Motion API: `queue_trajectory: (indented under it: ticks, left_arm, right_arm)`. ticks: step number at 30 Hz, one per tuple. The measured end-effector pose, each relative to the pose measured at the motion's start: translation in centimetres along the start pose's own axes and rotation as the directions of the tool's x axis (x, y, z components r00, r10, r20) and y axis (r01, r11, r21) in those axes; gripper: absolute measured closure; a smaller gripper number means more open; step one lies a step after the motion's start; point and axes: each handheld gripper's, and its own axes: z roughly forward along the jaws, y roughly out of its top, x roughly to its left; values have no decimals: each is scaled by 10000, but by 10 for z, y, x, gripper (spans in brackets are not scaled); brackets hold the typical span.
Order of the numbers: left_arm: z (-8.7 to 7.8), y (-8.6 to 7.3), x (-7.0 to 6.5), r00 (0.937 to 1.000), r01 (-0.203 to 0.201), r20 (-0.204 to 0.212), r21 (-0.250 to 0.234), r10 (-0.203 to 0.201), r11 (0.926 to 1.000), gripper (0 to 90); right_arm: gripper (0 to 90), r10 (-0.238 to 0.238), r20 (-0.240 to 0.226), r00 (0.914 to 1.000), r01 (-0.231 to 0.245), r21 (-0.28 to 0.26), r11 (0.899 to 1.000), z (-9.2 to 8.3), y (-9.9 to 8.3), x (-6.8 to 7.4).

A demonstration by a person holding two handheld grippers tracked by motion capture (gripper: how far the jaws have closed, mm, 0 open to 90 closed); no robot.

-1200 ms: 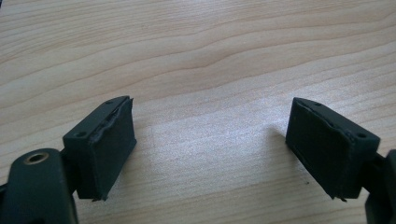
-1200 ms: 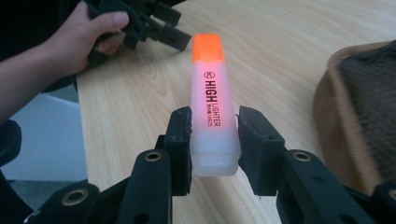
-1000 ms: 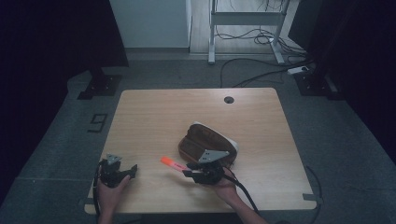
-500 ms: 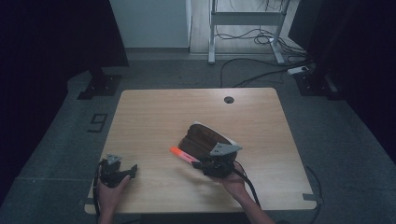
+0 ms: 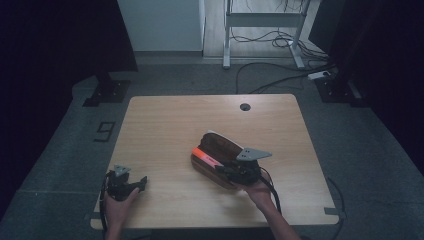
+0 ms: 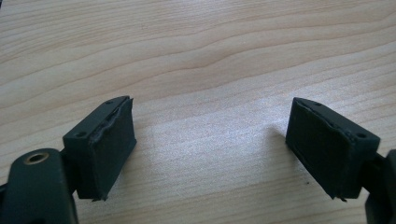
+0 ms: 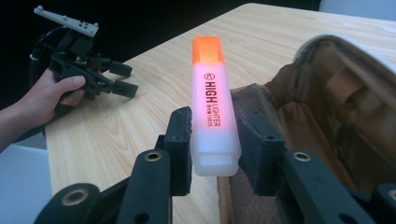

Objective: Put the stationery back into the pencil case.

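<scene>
You can read "HIGH LIGHTER" in black capitals running lengthwise down the pale barrel of the orange highlighter (image 7: 212,112), with a small round logo just above the words and a line of finer print beside them, too small to make out. On the floor left of the bench (image 5: 165,125), a marking (image 5: 105,131) reads like a "9".

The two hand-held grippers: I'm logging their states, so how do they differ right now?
The right hand-held gripper is clamped on an orange highlighter over the open brown case; the left hand-held gripper stands open with nothing between its jaws, low over bare table. Both are black and held by a hand.
</scene>
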Motion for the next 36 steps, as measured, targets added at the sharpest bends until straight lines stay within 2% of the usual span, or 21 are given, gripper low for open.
queue_trajectory:
  ticks: [15, 27, 36]
  left_arm:
    - [0, 0, 0, 10000, 3, 3, -4, -3, 10000, 155]
    - [0, 0, 0, 10000, 3, 2, -2, -3, 10000, 155]
    - [0, 0, 0, 10000, 4, 2, -2, -4, 10000, 155]
  right_arm:
    - [650, 286, 454, 9986, -276, -241, 9993, -14, 1, -19]
    - [650, 478, 825, 9954, -465, -173, 9988, -22, -2, -35]
    - [650, 529, 1024, 9933, -530, -15, 9986, -22, -5, -41]
